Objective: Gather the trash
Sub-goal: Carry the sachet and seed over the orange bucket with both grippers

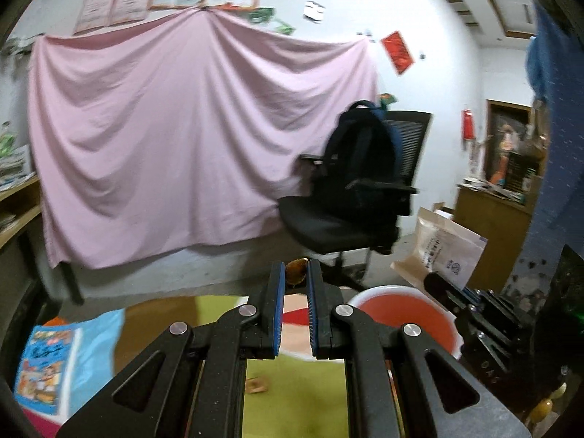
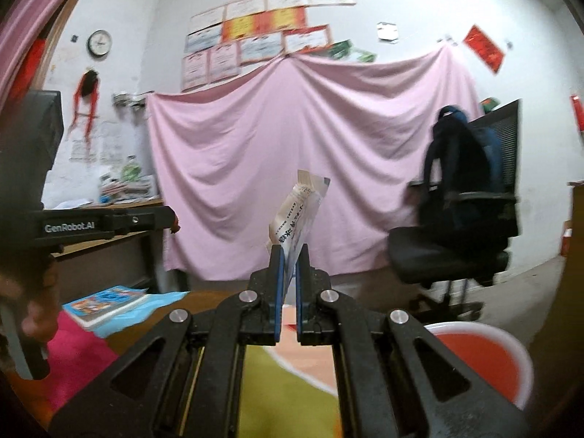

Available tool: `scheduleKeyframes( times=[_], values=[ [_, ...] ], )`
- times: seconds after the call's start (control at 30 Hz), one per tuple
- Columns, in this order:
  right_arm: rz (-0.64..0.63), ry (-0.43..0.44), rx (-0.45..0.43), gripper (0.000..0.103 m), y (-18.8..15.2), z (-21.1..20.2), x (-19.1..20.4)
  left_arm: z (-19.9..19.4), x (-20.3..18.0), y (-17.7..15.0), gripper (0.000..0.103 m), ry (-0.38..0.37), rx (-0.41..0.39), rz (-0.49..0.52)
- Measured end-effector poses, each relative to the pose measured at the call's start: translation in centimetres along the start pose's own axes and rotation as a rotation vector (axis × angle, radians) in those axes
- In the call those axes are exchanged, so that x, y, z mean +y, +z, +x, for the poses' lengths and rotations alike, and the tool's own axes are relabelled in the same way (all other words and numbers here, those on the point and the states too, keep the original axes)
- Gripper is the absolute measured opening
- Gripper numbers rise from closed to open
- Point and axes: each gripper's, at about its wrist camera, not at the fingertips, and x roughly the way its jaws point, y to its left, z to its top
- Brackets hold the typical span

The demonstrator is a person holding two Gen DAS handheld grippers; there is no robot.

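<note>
My left gripper [image 1: 295,273] is shut on a small amber-brown wrapper [image 1: 296,271] held between its blue pads, above the table. My right gripper [image 2: 288,255] is shut on a beige printed paper packet [image 2: 297,215] that stands up from its jaws; the same packet [image 1: 441,252] shows at the right of the left wrist view. A red bin with a white rim [image 1: 405,315] sits just right of and below the left gripper, and at the lower right of the right wrist view [image 2: 481,357]. A small brown scrap [image 1: 256,385] lies on the green mat under the left gripper.
A colourful book [image 1: 47,368] on blue paper lies at the left of the table, also in the right wrist view [image 2: 106,304]. A black office chair with a dark backpack [image 1: 357,189] stands beyond the table. A pink sheet [image 1: 182,138] hangs on the back wall. A desk [image 2: 109,219] stands at left.
</note>
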Motion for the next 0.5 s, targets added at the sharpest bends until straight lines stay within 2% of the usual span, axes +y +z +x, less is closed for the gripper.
scheduleKeyframes(
  times=[0.23,0.5],
  values=[
    [-0.001,-0.124,-0.007,0.035,-0.3,-2.5,-5.2,4.1,-5.3,-0.2,0.009,-0.092,0.038,0.046],
    [0.047,-0.177,0.075,0.035,-1.9,-2.9,-9.8,9.2,-8.7,-2.0,0.009,-0.149,0.129,0.057]
  ],
)
